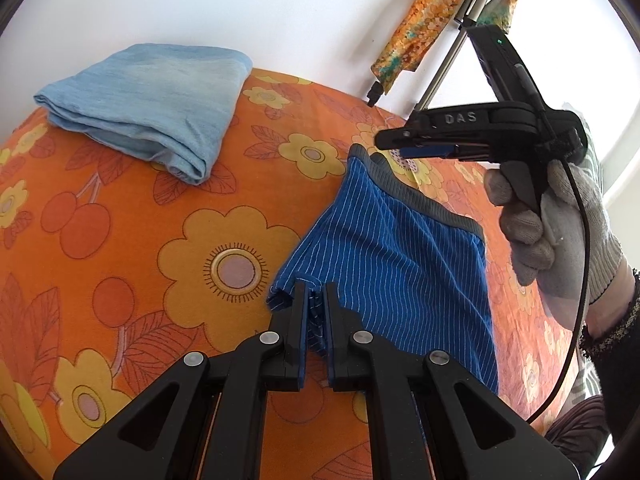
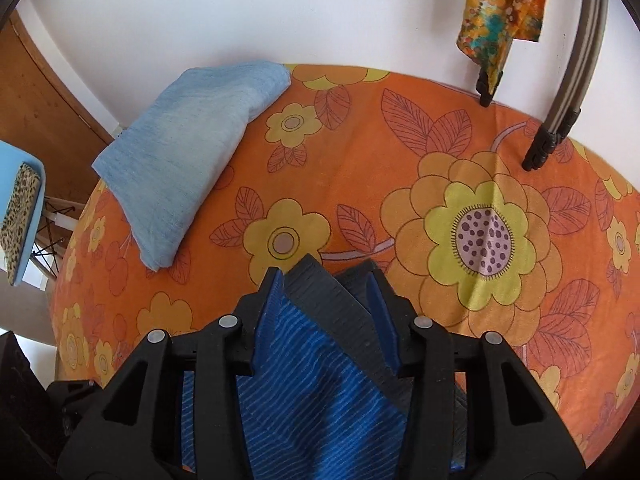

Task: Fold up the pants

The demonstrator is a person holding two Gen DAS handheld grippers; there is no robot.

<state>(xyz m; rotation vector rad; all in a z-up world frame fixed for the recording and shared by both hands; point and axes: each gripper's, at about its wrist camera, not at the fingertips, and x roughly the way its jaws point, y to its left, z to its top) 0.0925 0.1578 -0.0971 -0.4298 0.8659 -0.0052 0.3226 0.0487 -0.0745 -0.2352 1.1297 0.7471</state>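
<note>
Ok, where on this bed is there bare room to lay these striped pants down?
Free: the orange sheet between the folded blue cloth and the big yellow flower. Crowded: the far right by the rack feet.

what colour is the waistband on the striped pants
Grey, on the waistband of the blue pants with thin white stripes; it shows best in the left wrist view.

Two grippers (image 1: pixel 314 292) (image 1: pixel 394 142), one blue striped pants (image 1: pixel 396 240), one folded light-blue cloth (image 1: pixel 152 100), one gloved hand (image 1: pixel 560 232), one hanging patterned cloth (image 2: pixel 500 16)
</note>
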